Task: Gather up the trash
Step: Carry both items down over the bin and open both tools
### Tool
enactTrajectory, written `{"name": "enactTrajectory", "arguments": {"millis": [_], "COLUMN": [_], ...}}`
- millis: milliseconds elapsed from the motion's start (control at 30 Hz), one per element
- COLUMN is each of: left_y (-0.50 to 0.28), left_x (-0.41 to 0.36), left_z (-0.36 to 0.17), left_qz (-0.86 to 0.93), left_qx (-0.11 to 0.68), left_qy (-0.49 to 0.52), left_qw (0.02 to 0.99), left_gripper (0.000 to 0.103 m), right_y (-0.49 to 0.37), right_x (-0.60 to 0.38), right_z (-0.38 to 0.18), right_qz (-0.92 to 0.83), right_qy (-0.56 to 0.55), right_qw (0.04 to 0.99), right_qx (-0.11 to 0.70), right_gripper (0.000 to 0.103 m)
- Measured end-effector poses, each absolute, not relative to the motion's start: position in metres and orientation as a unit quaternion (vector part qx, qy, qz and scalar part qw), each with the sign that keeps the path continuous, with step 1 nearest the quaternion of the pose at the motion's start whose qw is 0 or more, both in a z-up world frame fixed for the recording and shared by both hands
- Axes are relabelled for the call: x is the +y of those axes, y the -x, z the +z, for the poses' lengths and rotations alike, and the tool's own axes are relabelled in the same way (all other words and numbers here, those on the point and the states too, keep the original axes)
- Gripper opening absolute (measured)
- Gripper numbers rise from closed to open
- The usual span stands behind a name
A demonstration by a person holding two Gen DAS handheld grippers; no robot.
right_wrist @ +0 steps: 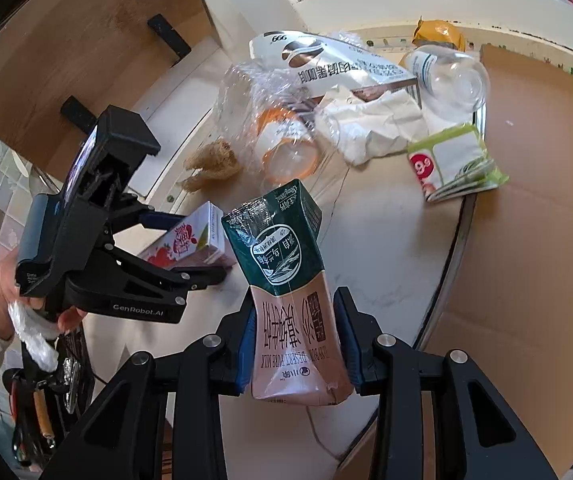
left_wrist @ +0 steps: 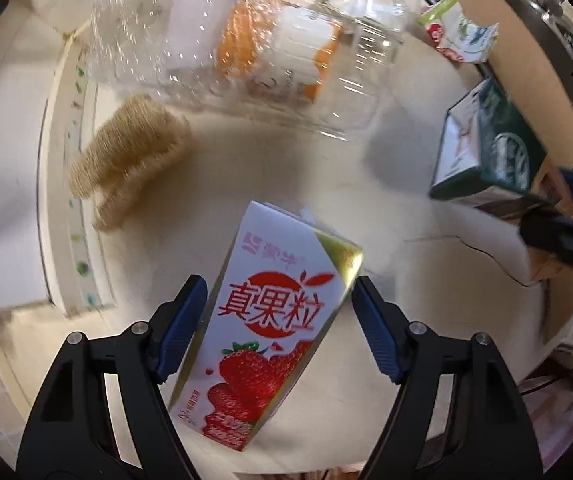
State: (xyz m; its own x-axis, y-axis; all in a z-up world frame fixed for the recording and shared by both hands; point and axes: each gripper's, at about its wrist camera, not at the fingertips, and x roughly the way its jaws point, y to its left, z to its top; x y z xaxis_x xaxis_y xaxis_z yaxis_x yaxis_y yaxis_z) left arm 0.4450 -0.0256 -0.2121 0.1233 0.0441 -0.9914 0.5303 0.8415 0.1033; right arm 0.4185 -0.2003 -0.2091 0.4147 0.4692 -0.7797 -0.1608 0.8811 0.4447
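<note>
Through the left wrist camera we look straight down at the strawberry milk carton (left_wrist: pixel 274 312) lying on the pale counter (left_wrist: pixel 246 168). Our left gripper (left_wrist: pixel 278 300) straddles it with its jaws apart; the left pad sits at the carton's edge, the right pad stands clear of it. Beyond lie a crumpled clear plastic container (left_wrist: pixel 246 40) and a tan fibrous scrubber (left_wrist: pixel 126 156).

Through the right wrist camera, our right gripper (right_wrist: pixel 294 344) is clamped on a squashed green and brown milk carton (right_wrist: pixel 286 280), lifted above the counter. To its left a hand (right_wrist: pixel 2 288) holds the left gripper over the strawberry carton.
</note>
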Motion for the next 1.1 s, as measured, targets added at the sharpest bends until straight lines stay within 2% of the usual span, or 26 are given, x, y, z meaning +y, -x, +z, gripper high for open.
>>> {"name": "enactTrajectory", "arguments": {"millis": [33, 100, 200, 467, 700, 1100], "left_y": [-0.441, -0.435, -0.425, -0.362, -0.281, -0.18], "left_x": [-0.023, -0.016, -0.002, 0.021, 0.009, 0.018], "left_z": [-0.212, -0.212, -0.21, -0.176, -0.147, -0.14], "left_qz": [-0.165, -0.158, -0.143, -0.152, -0.189, -0.194], "left_qx": [0.645, 0.652, 0.649, 0.62, 0.586, 0.562], "left_qy": [-0.22, -0.206, -0.188, -0.103, -0.065, -0.007], "left_qw": [0.713, 0.712, 0.723, 0.763, 0.785, 0.804], "left_gripper": [0.064, 0.063, 0.056, 0.054, 0.053, 0.053], "right_y": [-0.416, -0.411, -0.401, -0.358, -0.296, -0.172], "right_x": [-0.199, -0.197, -0.192, -0.183, -0.171, -0.139], "right_z": [-0.209, -0.209, -0.207, -0.19, -0.175, -0.161], "right_qz": [0.191, 0.191, 0.191, 0.17, 0.139, 0.141], "right_qy": [-0.153, -0.154, -0.155, -0.165, -0.177, -0.131], "right_qw": [0.827, 0.826, 0.826, 0.837, 0.846, 0.848], "right_qx": [0.507, 0.508, 0.507, 0.494, 0.483, 0.493], "right_gripper": [0.037, 0.037, 0.037, 0.036, 0.036, 0.036]}}
